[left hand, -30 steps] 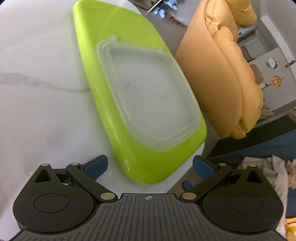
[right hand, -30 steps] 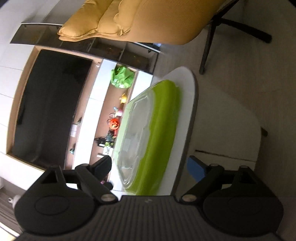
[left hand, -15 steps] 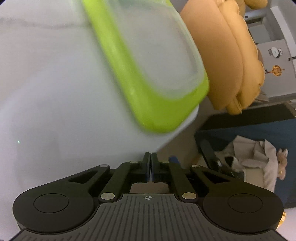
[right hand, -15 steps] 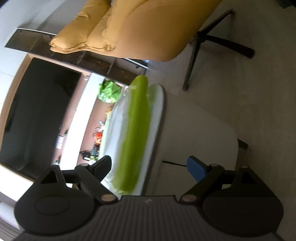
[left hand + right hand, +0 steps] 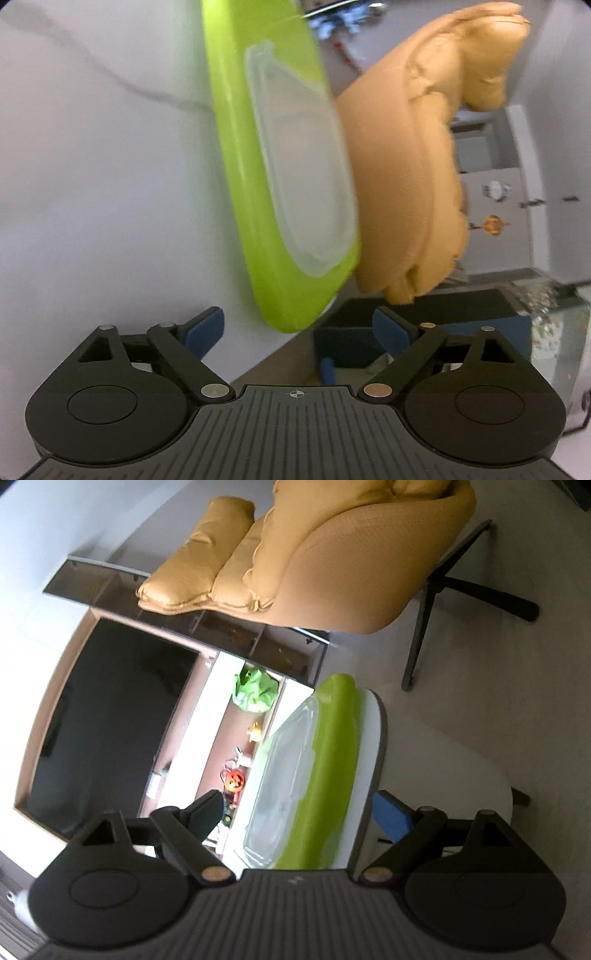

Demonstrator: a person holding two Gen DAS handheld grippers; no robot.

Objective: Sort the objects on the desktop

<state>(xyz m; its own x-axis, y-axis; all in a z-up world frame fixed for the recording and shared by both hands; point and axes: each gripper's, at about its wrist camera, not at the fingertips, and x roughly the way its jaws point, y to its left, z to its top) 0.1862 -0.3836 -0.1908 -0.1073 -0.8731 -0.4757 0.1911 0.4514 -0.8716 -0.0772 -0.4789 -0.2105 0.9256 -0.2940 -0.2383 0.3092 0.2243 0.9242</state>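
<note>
Half a second ago the left gripper (image 5: 297,328) had its blue pads pressed together with nothing between them; now its jaws are opening again and stand wide, and the lime-green tray (image 5: 255,206), which sat high in that view, reaches down toward the gap between the fingers. Nothing is clamped: the tray's near corner lies just ahead of the fingertips, and the pads touch neither it nor the table.

That tray rests on the white marble-look table (image 5: 96,177), at its edge, with a clear plastic lid (image 5: 303,177) lying flat inside it. Beyond the table edge stands a mustard-yellow upholstered chair (image 5: 402,177).

Since a second ago the right wrist view has shifted so that more of the chair (image 5: 332,565) and its dark legs show. The right gripper (image 5: 303,812) stands equally wide, one dark finger on the left and one blue pad on the right, holding nothing. Seen edge-on between and ahead of those fingers are the table rim (image 5: 373,760), the tray (image 5: 328,775) and the lid (image 5: 280,775); whether the pads touch the table I cannot tell.
</note>
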